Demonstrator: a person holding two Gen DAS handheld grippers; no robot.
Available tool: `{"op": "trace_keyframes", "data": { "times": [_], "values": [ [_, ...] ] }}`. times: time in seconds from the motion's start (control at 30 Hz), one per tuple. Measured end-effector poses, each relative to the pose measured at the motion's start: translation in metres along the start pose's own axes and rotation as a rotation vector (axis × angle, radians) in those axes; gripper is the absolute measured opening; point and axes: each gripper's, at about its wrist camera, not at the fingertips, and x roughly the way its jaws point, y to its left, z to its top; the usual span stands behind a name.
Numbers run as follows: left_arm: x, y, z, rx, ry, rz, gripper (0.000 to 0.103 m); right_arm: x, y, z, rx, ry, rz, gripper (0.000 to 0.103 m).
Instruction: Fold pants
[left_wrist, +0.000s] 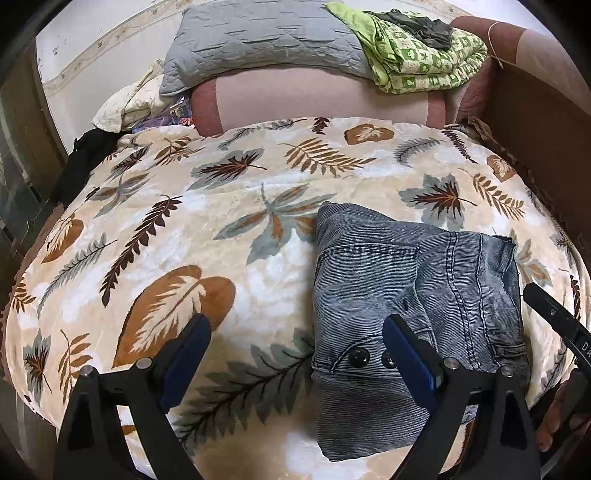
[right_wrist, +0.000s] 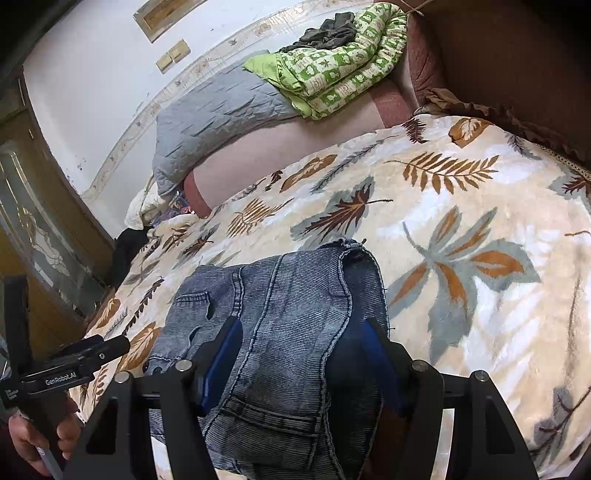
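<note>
Folded blue-grey jeans (left_wrist: 406, 295) lie flat on the leaf-patterned blanket (left_wrist: 184, 221), waistband buttons toward me. My left gripper (left_wrist: 297, 334) is open above the blanket. Its right finger (left_wrist: 406, 350) reaches over the waistband and nothing sits between the pads. In the right wrist view the jeans (right_wrist: 288, 302) fill the gap of my right gripper (right_wrist: 301, 343). It stands open over the bundle's top fold, with a dark gap beside its right pad. The right gripper's black frame (left_wrist: 554, 317) shows just past the jeans' right edge.
A grey quilted pillow (left_wrist: 258, 40), a green patterned quilt (left_wrist: 424, 55) and a pink bolster (left_wrist: 321, 96) lie at the far end. Dark clothing (left_wrist: 81, 162) hangs off the left side. A brown board (left_wrist: 535, 110) borders the right. A person's hand (right_wrist: 33, 432) holds the left gripper.
</note>
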Motion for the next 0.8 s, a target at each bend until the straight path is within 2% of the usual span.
{"op": "trace_keyframes", "data": {
  "times": [0.37,0.6,0.8],
  "values": [
    [0.006,0.004,-0.001,-0.004,0.014,0.003,0.095,0.002,0.000,0.000,0.004,0.012,0.005,0.070],
    [0.021,0.028,-0.001,-0.047,0.071,-0.031,0.095,-0.002,-0.005,0.003,0.012,0.055,0.032,0.071],
    [0.034,0.047,0.002,-0.089,0.116,-0.073,0.095,0.000,-0.018,0.003,0.055,0.089,0.019,0.073]
  ]
}}
